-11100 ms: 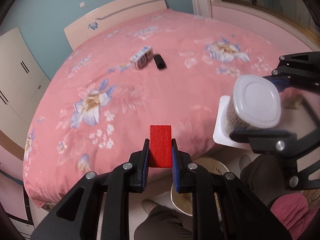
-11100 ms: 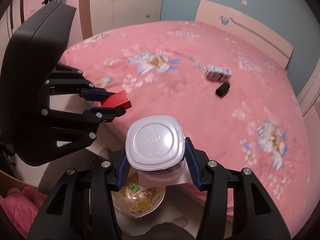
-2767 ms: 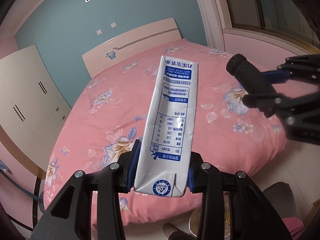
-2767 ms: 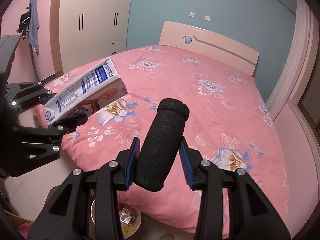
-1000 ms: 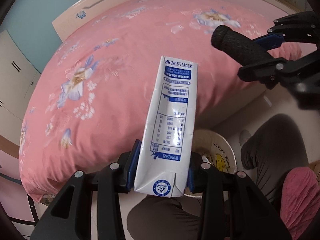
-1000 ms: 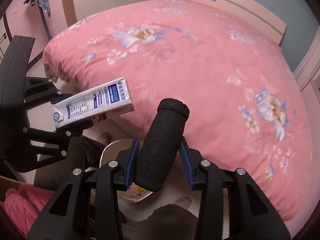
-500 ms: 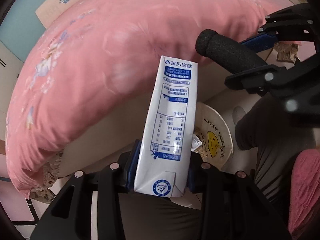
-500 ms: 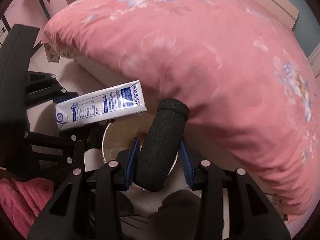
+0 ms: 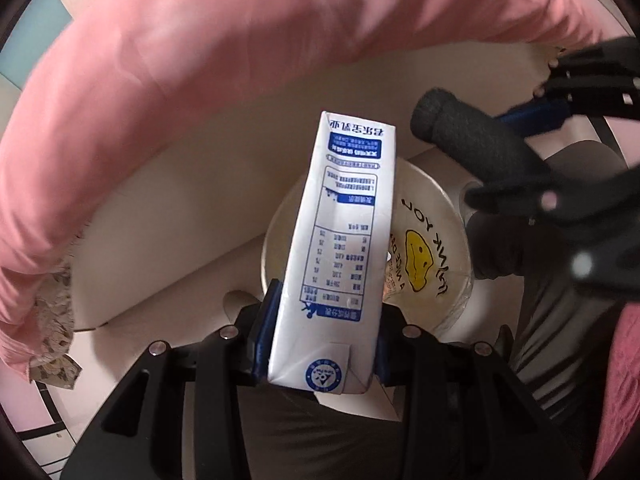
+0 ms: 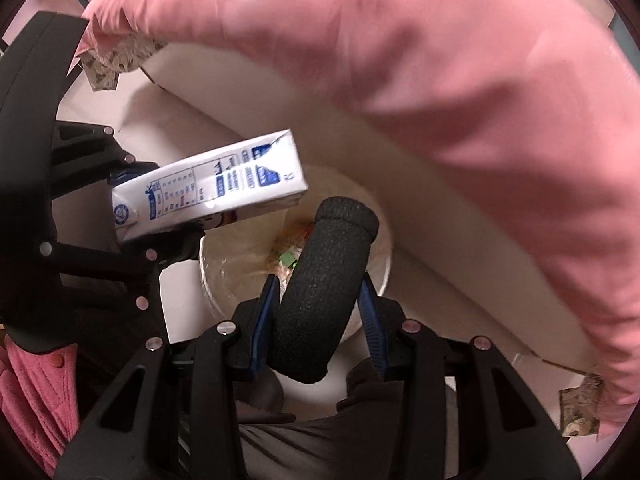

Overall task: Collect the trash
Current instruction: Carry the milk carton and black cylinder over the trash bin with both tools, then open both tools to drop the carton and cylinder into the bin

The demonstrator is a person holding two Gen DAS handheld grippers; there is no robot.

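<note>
My left gripper (image 9: 322, 334) is shut on a white and blue milk carton (image 9: 344, 248), held above a round trash bin (image 9: 440, 240) lined with a smiley-face bag. The carton also shows in the right wrist view (image 10: 208, 192). My right gripper (image 10: 316, 320) is shut on a black foam cylinder (image 10: 324, 292), held over the same bin (image 10: 224, 280), which holds colourful wrappers. The cylinder also shows at the right of the left wrist view (image 9: 472, 144).
The pink bedspread (image 9: 200, 48) hangs over the cream bed base (image 9: 180, 208) just beyond the bin. The person's dark trousers (image 9: 560, 320) and a pink garment (image 10: 28, 392) are close beside the bin.
Both grippers have tilted down and moved closer to the bin, which now fills the middle of both views. The carton and the foam cylinder stay gripped.
</note>
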